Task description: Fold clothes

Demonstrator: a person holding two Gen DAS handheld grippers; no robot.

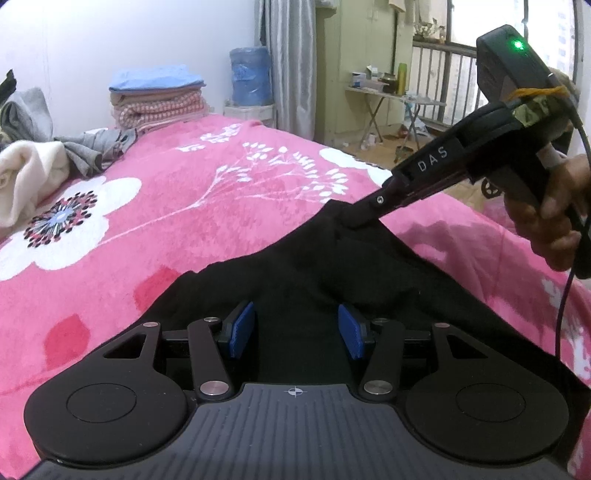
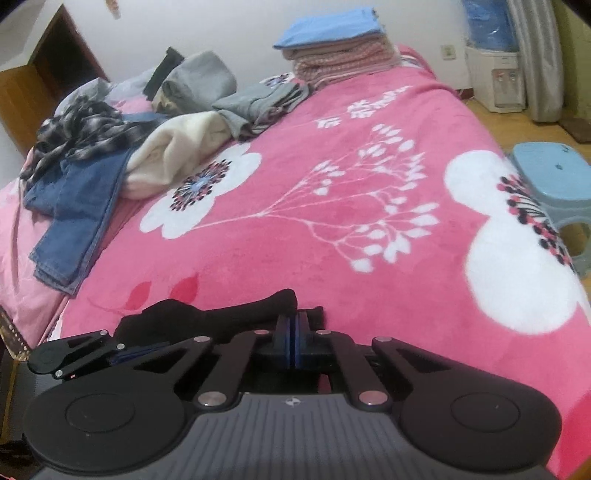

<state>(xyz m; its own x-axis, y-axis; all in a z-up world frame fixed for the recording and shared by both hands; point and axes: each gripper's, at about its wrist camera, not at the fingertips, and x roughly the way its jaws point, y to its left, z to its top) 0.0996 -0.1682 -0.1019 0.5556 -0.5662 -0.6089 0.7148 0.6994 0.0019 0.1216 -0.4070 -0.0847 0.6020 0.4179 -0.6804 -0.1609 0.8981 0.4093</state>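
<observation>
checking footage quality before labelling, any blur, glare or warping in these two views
Left wrist view: sharp; bright window washes out the top right; fisheye bends the bed; black garment loses its folds in shadow. Right wrist view: softer, slightly blurred, evenly lit, same fisheye curve.

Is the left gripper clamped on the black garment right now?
No, the left gripper stands open, its blue pads apart above the black garment, not pressing it.
</observation>
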